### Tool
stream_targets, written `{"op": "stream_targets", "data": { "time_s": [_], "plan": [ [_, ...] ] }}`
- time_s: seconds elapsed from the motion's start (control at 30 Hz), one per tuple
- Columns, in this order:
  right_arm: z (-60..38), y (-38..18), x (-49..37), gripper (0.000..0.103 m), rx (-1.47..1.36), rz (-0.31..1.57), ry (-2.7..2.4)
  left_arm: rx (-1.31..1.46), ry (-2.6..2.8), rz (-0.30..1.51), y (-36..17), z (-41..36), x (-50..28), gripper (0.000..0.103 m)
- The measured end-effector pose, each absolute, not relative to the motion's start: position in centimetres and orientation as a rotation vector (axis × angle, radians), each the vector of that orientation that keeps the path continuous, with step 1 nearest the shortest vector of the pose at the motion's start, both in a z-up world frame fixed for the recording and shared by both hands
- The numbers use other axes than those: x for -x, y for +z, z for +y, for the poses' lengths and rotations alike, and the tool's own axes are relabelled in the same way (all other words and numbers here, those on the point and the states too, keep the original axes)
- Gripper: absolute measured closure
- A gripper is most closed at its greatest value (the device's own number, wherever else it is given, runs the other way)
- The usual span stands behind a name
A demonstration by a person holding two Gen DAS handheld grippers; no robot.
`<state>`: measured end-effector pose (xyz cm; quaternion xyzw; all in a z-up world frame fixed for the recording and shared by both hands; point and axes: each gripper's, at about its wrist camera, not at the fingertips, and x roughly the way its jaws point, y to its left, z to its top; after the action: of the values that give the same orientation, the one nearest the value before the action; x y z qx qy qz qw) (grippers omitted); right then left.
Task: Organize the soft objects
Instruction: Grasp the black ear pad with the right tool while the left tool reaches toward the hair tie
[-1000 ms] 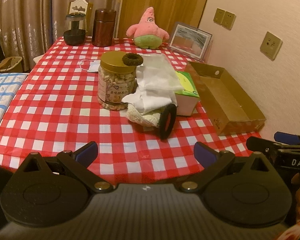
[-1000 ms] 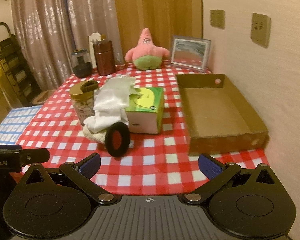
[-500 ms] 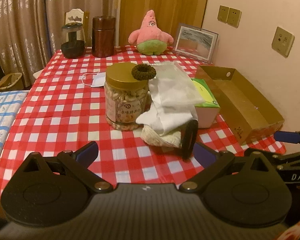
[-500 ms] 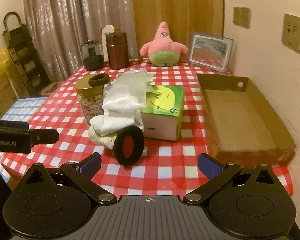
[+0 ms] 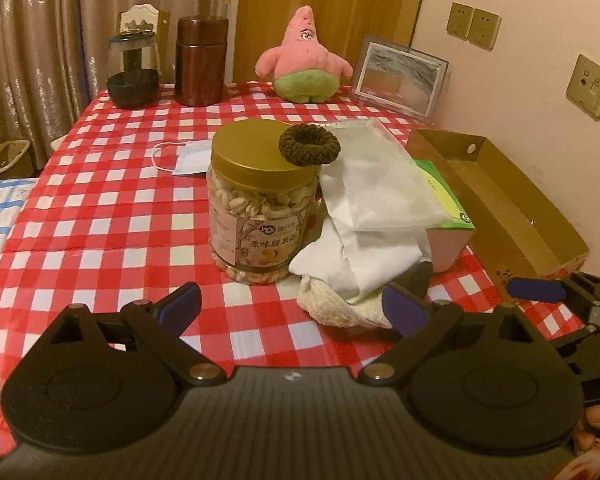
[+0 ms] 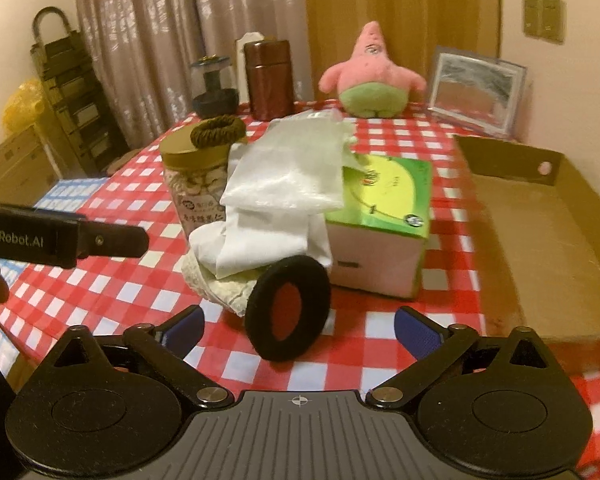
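Checked tablecloth (image 5: 100, 216) | both tongs (image 5: 292, 308) (image 6: 300, 326) spread, empty | black ring (image 6: 287, 308) clear only right view, maybe foam

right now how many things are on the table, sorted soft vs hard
soft: 6 - plush star, brown hair tie, black ring pad, white cloths, knit cloth, face mask
hard: 6 - snack jar, tissue box, cardboard tray, brown canister, glass jar, photo frame
total: 12
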<state>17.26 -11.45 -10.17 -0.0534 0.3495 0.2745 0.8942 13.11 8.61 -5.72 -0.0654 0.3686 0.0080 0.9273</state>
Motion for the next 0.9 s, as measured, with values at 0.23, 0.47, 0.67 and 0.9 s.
{"op": "stream_targets", "data": {
  "time_s": [0.23, 0.47, 0.67, 0.9],
  "plan": [
    [-10.4, -11.9, -19.7, 0.013, 0.152, 0.729, 0.649, 0.13, -0.015, 0.748, -6.9, 9.5, -14.9, 0.007],
    [-10.4, -13.2, -21.9, 0.015, 0.158, 0.779, 0.725, 0.157, -0.055, 0.746, -7.9, 9.9, -15.8, 0.008],
    [-10.6, -14.1, -23.8, 0.018, 0.131, 0.847, 0.793, 0.163, -0.085, 0.749, -8.5, 9.7, -16.1, 0.008],
    [-10.9, -14.7, -24.7, 0.037, 0.08, 0.908, 0.839, 0.177, -0.094, 0.754, -8.7, 9.8, -16.3, 0.008]
  ]
}}
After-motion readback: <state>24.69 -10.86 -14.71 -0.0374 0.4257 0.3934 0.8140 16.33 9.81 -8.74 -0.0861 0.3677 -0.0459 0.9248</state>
